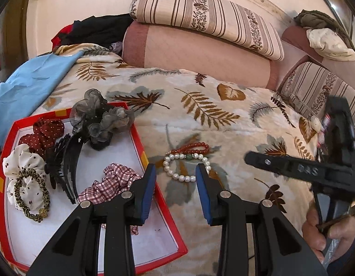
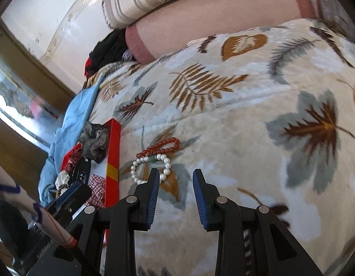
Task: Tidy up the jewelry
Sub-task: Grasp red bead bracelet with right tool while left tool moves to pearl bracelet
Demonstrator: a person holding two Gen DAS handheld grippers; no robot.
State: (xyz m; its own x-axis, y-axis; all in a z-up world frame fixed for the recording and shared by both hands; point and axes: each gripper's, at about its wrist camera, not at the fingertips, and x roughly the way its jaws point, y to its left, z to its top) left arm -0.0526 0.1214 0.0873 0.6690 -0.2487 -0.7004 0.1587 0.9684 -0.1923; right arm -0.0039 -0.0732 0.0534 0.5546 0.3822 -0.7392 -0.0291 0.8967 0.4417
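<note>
A white pearl bracelet [image 1: 177, 176] with one green bead lies on the leaf-print blanket, touching a red bead bracelet [image 1: 191, 148] behind it. Both also show in the right wrist view: the pearl bracelet [image 2: 140, 161] and the red bracelet [image 2: 159, 148]. My left gripper [image 1: 176, 169] is open and empty, its fingertips on either side of the near part of the pearl bracelet, just above it. My right gripper [image 2: 176, 173] is open and empty, just right of the pearl bracelet. A red-rimmed white tray [image 1: 140, 142] at the left holds several scrunchies and a black hair claw [image 1: 67, 161].
The right gripper's black body [image 1: 315, 168] and the hand that holds it are at the right of the left wrist view. A blue cloth [image 1: 28, 87] lies left of the tray. Bolsters and striped cushions [image 1: 200, 46] line the back. The tray's rim [image 2: 113, 156] stands left of the bracelets.
</note>
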